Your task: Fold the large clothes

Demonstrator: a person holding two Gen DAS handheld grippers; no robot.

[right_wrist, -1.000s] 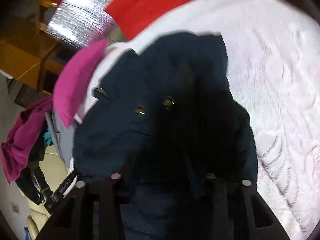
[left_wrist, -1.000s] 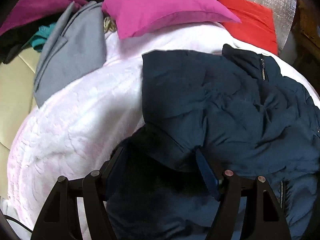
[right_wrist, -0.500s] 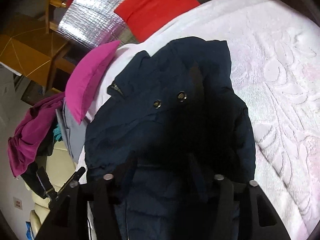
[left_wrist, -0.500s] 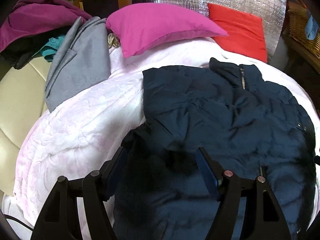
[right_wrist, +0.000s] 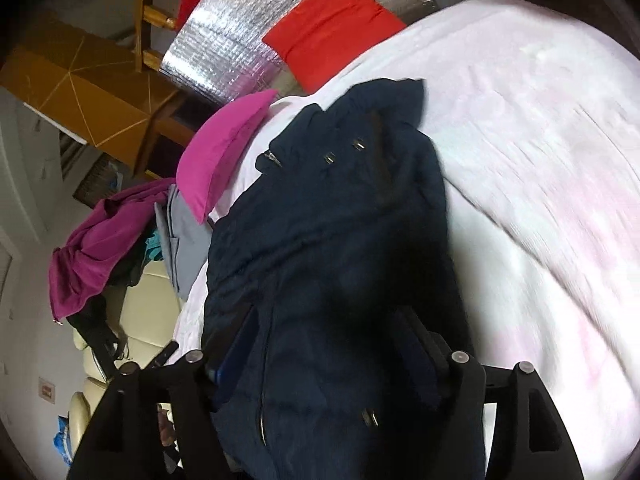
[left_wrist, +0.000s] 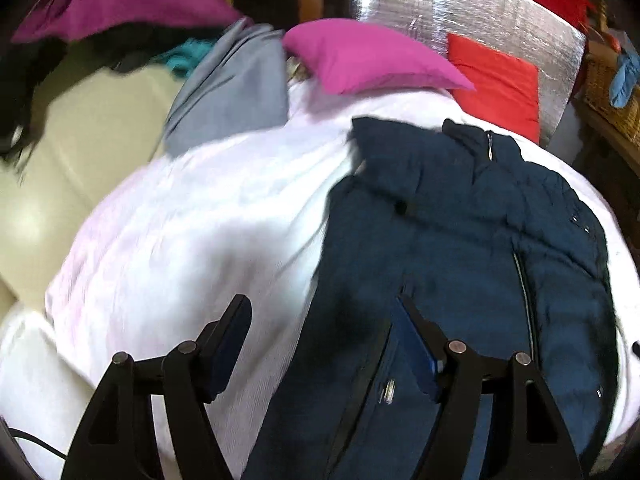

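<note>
Pale pink embossed bedspread point(left_wrist: 208, 216) carries dark navy padded zip jacket point(left_wrist: 460, 248), lying w/ collar toward bed's head end near magenta pillow point(left_wrist: 372, 58). Left gripper point(left_wrist: 320, 340) jaws apart, nothing btwn. Right gripper point(right_wrist: 320, 344) opening, fabric below, pads not pressing. Jacket prob soft, bulky, slippery; grab hem corners. Only right view shows snaps point(right_wrist: 330, 157).

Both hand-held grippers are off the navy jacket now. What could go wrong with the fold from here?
1. The navy puffer jacket looks bulky; its folded-in side may spring back open.
2. The right hand-held gripper is opening low over the jacket, so a finger could snag fabric.
3. The left hand-held gripper straddles the jacket's edge and the white blanket; a grab there might catch both.
</note>
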